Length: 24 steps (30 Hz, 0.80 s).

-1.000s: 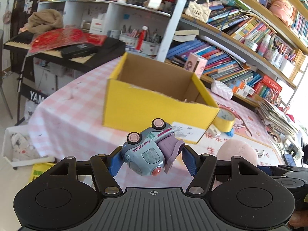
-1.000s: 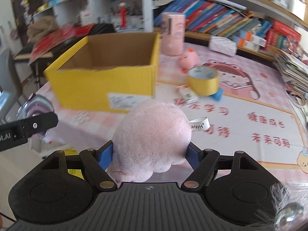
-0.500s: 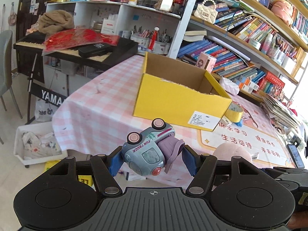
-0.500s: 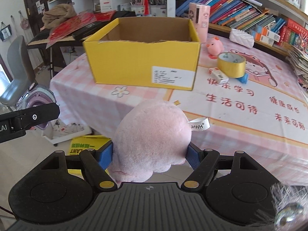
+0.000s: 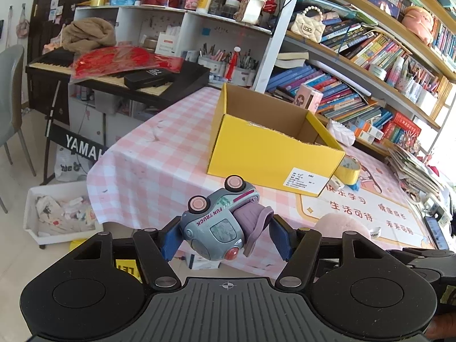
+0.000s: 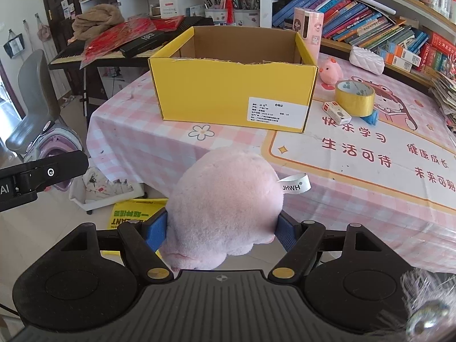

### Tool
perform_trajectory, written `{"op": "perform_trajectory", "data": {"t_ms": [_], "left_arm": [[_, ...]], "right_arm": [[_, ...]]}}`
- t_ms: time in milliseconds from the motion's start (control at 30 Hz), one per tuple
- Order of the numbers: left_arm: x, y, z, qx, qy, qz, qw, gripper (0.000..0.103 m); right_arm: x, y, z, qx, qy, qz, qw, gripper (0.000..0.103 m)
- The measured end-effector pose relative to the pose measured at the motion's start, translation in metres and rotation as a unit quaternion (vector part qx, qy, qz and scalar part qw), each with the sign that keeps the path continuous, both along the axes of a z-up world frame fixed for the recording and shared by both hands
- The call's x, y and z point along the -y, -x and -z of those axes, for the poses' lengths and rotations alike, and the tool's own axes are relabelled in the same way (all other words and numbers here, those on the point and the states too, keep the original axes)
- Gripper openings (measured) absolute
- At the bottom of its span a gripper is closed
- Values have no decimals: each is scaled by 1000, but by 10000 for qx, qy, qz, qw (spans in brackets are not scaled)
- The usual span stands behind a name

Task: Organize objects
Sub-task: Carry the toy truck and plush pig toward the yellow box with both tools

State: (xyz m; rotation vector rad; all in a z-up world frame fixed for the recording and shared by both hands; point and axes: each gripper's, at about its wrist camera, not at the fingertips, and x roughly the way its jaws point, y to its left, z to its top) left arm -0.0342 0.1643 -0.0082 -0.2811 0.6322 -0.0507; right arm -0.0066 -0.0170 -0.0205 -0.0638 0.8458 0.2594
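My left gripper [image 5: 226, 235] is shut on a grey-blue toy truck [image 5: 219, 222] with pink wheels and a purple part, held off the near corner of the table. My right gripper [image 6: 222, 225] is shut on a pink plush toy [image 6: 225, 208] with a white tag, held in front of the table edge. An open yellow cardboard box [image 5: 270, 148] stands on the pink checked tablecloth; in the right wrist view the box [image 6: 233, 97] shows straight ahead and I see nothing inside it. The plush [image 5: 346, 223] and the truck [image 6: 51, 145] each show in the other view.
A yellow tape roll [image 6: 354, 97], a small white box [image 6: 336, 112], a pink chick toy [image 6: 330, 69] and a pink canister [image 6: 309, 32] lie right of the box. Bookshelves [image 5: 370, 57] line the back. A keyboard piano [image 5: 114, 77], a grey chair [image 6: 37, 102] and a floor bin [image 5: 59, 213] stand left.
Both grippers have pulled back from the table with their toys still held. The box and table now look farther away and more of the floor shows.
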Motion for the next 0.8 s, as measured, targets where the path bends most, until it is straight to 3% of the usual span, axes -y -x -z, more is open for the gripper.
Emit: {"op": "perform_trajectory", "data": {"t_ms": [367,800], "left_arm": [[16,-16,-3,144,-58,342,9993,64],[26,-57,-33,596,-66,528,9968,64]], "right_arm": [[16,-9,1,11,-15,207,9998,74],[17,-48,-35,733,-211,132,9970,74]]}}
